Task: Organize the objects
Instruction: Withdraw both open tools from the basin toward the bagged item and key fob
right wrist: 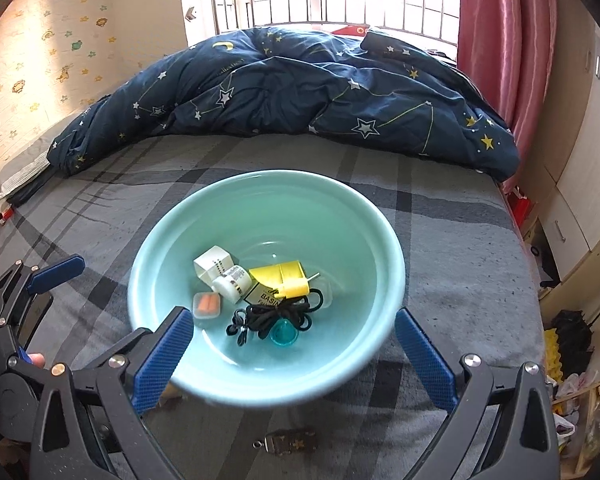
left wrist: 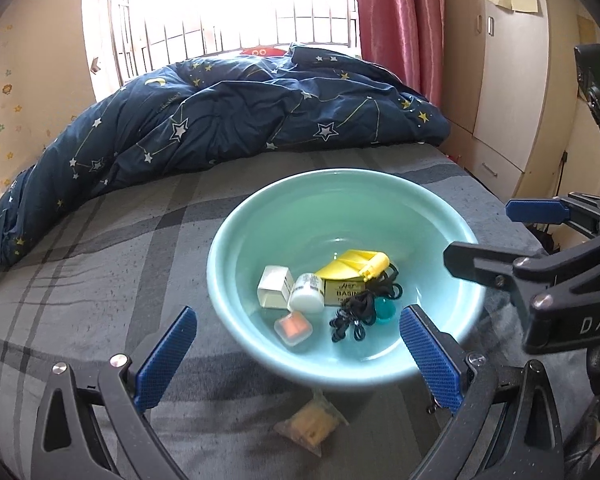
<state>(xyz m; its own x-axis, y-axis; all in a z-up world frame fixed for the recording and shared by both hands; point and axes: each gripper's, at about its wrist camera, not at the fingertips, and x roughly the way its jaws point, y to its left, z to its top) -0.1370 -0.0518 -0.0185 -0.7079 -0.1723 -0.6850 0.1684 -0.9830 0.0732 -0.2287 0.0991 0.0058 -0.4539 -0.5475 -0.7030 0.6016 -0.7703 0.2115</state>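
A teal basin (left wrist: 236, 240) (right wrist: 148, 264) sits on the grey plaid bed. Inside lie a white box (left wrist: 275, 286), a white jar (left wrist: 306, 298), a yellow pack (left wrist: 352, 272), black cords (left wrist: 356, 316), a teal ball (left wrist: 384, 308) and an orange case (left wrist: 294, 328). My left gripper (left wrist: 298, 360) is open at the basin's near rim, above a small clear bag (left wrist: 310, 424) on the sheet. My right gripper (right wrist: 294, 356) is open and empty, also at the near rim, with a small dark clip item (right wrist: 288, 442) below it. Each gripper shows in the other's view: right gripper (left wrist: 500, 236), left gripper (right wrist: 48, 292).
A navy star-print duvet (right wrist: 300, 88) is heaped across the far side of the bed, under a barred window. A pink curtain (right wrist: 504, 40) and a wardrobe (left wrist: 512, 80) stand to the right. The bed's right edge drops to floor clutter (right wrist: 572, 344).
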